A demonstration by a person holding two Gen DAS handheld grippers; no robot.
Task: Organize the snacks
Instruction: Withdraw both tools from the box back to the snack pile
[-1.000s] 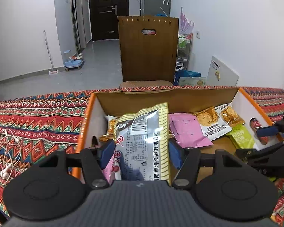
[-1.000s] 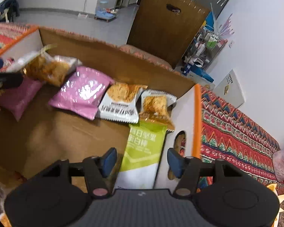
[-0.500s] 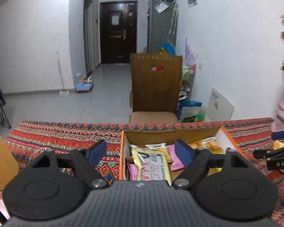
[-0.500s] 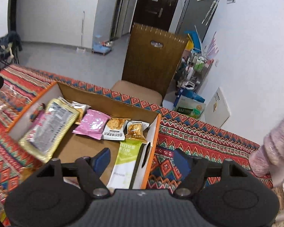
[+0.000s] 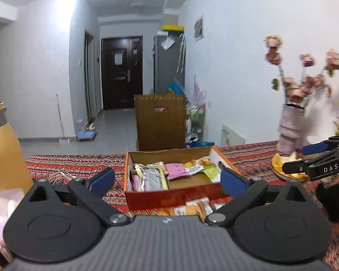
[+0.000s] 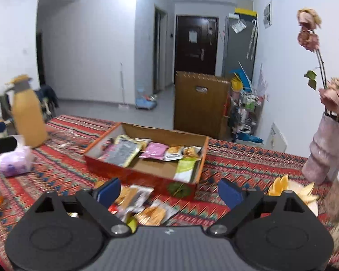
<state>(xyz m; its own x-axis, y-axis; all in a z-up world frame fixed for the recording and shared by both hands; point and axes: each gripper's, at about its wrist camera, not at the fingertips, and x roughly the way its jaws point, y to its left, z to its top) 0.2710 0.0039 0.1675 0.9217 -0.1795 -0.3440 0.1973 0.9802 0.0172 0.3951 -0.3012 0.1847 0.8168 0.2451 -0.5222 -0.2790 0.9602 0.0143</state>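
Observation:
An open orange cardboard box [image 5: 169,195] [image 6: 135,171] sits on the patterned tablecloth and holds several snack packets: a large silver and yellow one [image 5: 151,178] [image 6: 122,151], a pink one [image 5: 177,170] [image 6: 154,150] and a green one [image 5: 211,172] [image 6: 185,169]. Loose snack packets [image 5: 192,209] [image 6: 144,207] lie on the cloth in front of the box. My left gripper [image 5: 167,178] is open and empty, held back from the box. My right gripper [image 6: 169,192] is open and empty above the loose packets; it also shows at the right of the left wrist view [image 5: 314,155].
A yellow thermos [image 5: 4,149] [image 6: 28,115] stands at the left. A pink tissue pack [image 6: 14,162] lies near it. A vase of dried flowers [image 5: 290,124] [image 6: 325,149] and a plate of fruit slices [image 5: 287,167] [image 6: 305,194] are at the right. A brown chair back [image 6: 200,103] stands behind the table.
The left gripper let go of the silver and yellow packet, which now lies in the box. Both grippers pulled back and up, away from the box, with jaws wide open.

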